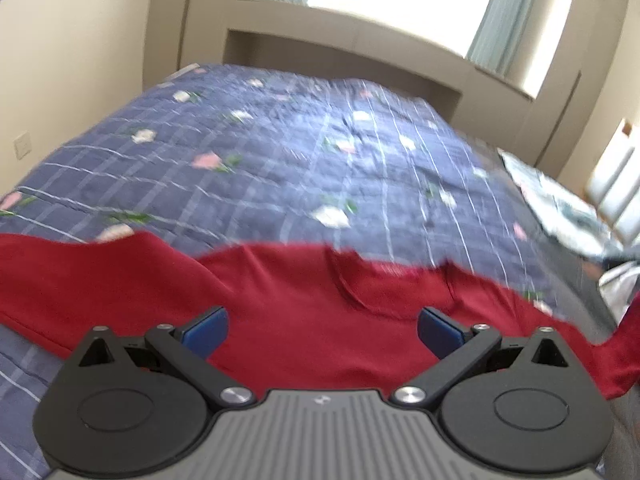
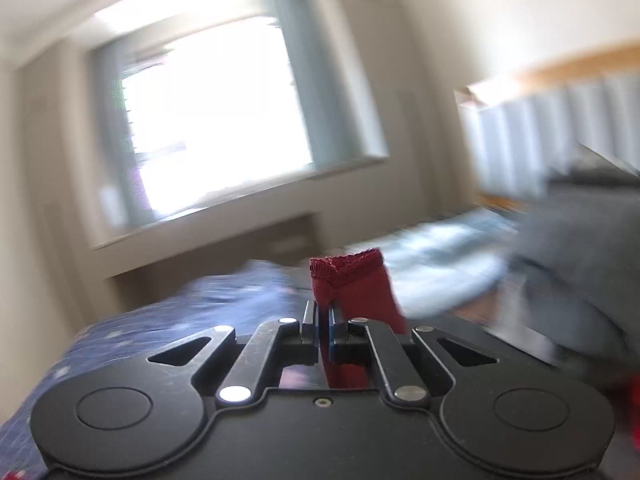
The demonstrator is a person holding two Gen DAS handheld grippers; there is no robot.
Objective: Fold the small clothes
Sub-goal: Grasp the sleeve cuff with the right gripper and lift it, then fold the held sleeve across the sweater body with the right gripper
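Red garment (image 1: 304, 320) lies spread on the blue quilt (image 1: 280, 160), directly under the left gripper (image 1: 322, 330), whose jaws are spread wide. Off the garment's right end, the right gripper (image 2: 324, 334) pinches a hem, probably mid-fold; next, carry it across.

Bedroom, cream walls (image 1: 80, 60). Bed (image 1: 280, 160) with blue plaid floral quilt fills mid-frame. Bright window (image 1: 400, 0) top centre, pale blue-grey curtains (image 1: 496, 20) both sides, beige built-in surround (image 1: 344, 64) below. Wall switch (image 1: 22, 145) at left edge. Right wrist view heavily blurred.
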